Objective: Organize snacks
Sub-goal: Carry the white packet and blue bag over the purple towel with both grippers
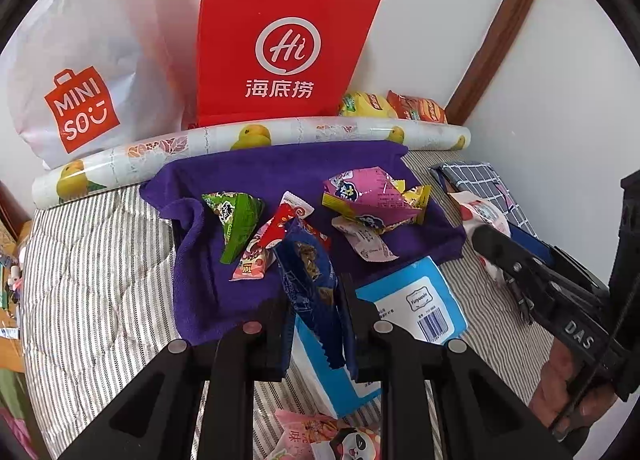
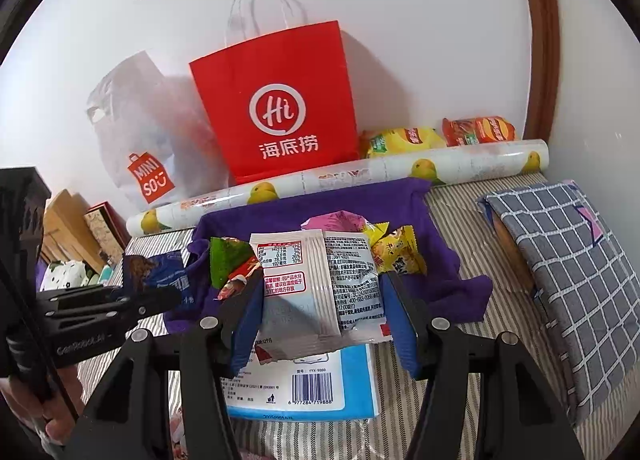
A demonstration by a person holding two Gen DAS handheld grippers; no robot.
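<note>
My left gripper [image 1: 316,324] is clamped on a dark blue snack packet [image 1: 310,280]; my right gripper [image 2: 322,312] pinches a white snack pouch [image 2: 316,284], both above the blue tissue pack [image 2: 356,384]. Beyond, remaining snacks [image 1: 360,200] lie on the purple towel [image 1: 280,168].

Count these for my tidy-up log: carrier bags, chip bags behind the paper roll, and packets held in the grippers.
Carrier bags: 2 (red paper bag, white plastic bag)
Chip bags behind the roll: 2 (yellow chip bag, orange chip bag)
Packets held: 2 (blue packet in left gripper, white packet in right gripper)
Total: 6
</note>
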